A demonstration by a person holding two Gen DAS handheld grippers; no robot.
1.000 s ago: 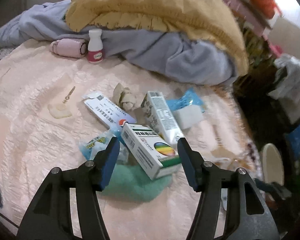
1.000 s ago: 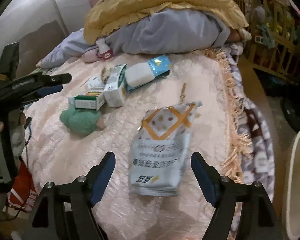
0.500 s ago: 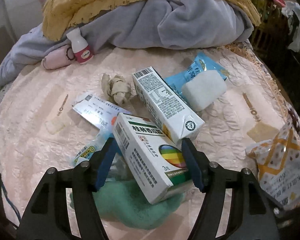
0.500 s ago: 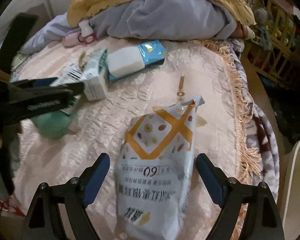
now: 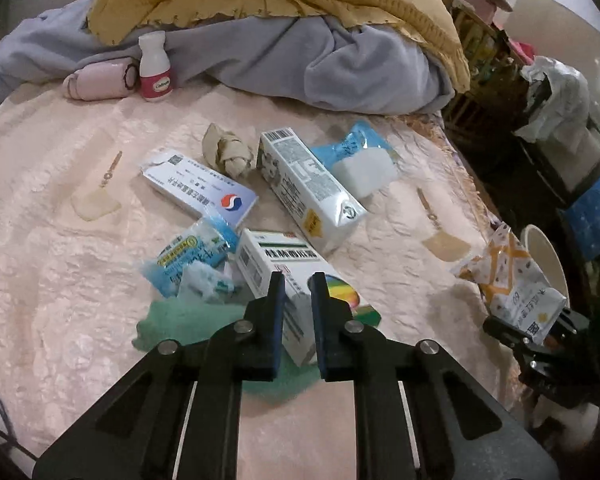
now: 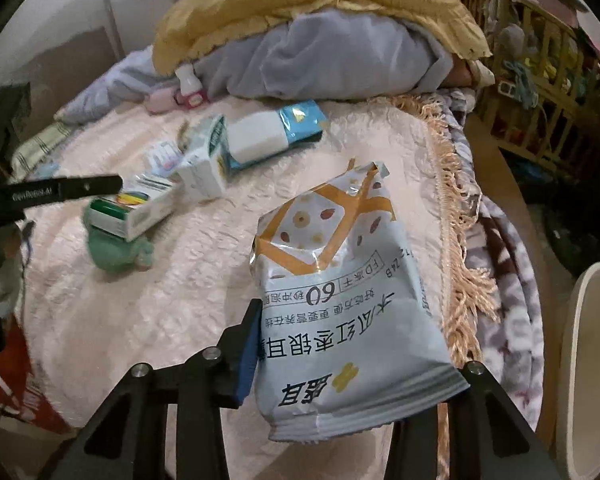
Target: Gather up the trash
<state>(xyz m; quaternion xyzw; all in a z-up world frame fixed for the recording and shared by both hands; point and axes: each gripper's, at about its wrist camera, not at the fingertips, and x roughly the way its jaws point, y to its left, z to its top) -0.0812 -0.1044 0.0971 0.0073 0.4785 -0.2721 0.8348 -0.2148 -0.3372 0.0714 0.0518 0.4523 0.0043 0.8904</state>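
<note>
The left hand-held gripper (image 5: 296,280) clamps the white rainbow-printed medicine carton (image 5: 290,272); the right hand-held gripper (image 6: 352,344) grips the pale-blue foil snack pouch (image 6: 340,300) marked "60", bin rim (image 6: 588,360) at three o'clock.

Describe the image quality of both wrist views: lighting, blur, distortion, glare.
Left wrist: dim, uneven indoor light, dark at the right edge; strong fisheye bending with black corners; the medicine box between the left gripper fingers is sharp. Right wrist: same fisheye bending, slight motion blur over the blankets; mild sheen on the snack bag in the right gripper.
</note>
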